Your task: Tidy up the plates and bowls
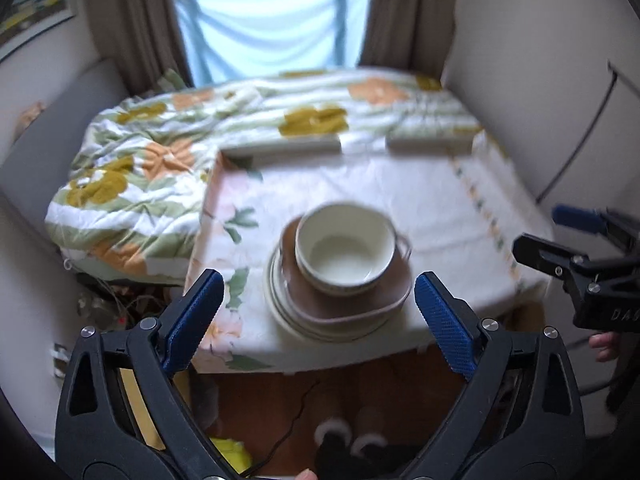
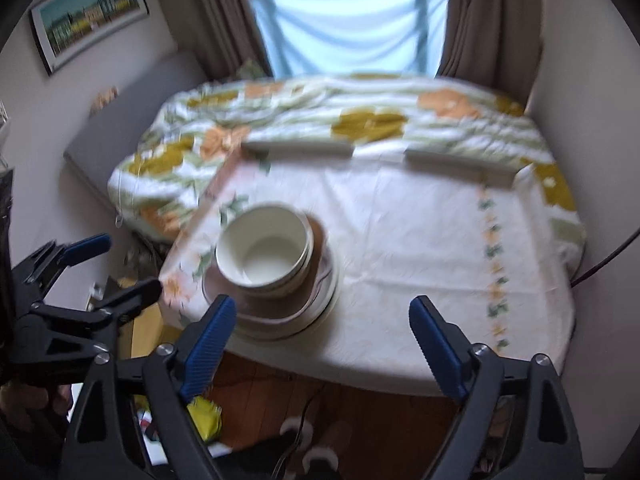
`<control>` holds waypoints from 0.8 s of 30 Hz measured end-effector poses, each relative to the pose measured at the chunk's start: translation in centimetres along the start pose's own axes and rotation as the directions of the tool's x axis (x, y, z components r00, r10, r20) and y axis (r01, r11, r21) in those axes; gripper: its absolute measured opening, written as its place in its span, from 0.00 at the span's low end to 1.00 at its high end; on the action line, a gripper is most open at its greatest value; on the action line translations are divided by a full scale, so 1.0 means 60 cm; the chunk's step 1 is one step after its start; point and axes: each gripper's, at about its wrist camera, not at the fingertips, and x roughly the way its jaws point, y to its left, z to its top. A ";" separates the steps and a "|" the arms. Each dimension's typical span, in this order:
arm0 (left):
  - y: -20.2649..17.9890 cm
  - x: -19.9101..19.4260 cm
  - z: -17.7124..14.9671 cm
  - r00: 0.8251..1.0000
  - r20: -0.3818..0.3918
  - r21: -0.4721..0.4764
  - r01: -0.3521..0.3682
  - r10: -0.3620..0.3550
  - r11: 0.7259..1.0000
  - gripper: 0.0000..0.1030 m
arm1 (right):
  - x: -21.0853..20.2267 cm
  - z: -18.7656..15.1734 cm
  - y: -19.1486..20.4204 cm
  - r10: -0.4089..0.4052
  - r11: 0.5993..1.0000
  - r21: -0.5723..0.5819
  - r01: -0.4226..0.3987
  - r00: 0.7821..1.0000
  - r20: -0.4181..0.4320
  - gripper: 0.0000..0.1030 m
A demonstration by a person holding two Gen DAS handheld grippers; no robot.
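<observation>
Bowls, cream ceramic, top stacked plates on the cloth-covered worktop; open, empty left gripper and right gripper should pinch the top rim gently.

Cream bowl tops stacked plates on table.

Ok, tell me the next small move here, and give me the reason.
Probably bring the left gripper forward to the cream bowl. It sits on top of the brown plate and the white plates, so it has to come off first. Both grippers are open and hold nothing.
</observation>
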 end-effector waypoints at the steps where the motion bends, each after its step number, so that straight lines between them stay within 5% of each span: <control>1: 0.000 -0.020 0.004 1.000 0.030 -0.018 -0.005 0.005 1.000 0.93 | -0.014 0.001 -0.004 -0.012 1.000 0.006 0.012 1.000 0.025 0.90; 3: -0.005 -0.065 0.008 0.993 0.110 -0.045 -0.031 0.035 0.999 0.94 | -0.047 0.002 -0.010 -0.033 0.999 0.019 0.031 0.997 0.073 0.99; 10: -0.017 -0.174 0.004 0.933 0.343 -0.080 -0.081 0.104 0.993 1.00 | -0.140 -0.004 -0.010 -0.121 0.992 0.055 0.110 0.960 0.252 0.99; 15: -0.024 -0.186 0.000 0.926 0.359 -0.067 -0.098 0.115 0.993 1.00 | -0.169 -0.003 -0.006 -0.146 0.989 0.075 0.129 0.936 0.321 0.99; 24: -0.013 -0.186 -0.007 0.920 0.377 -0.050 -0.093 0.105 0.994 1.00 | -0.174 -0.011 0.004 -0.163 0.986 0.083 0.143 0.922 0.350 0.99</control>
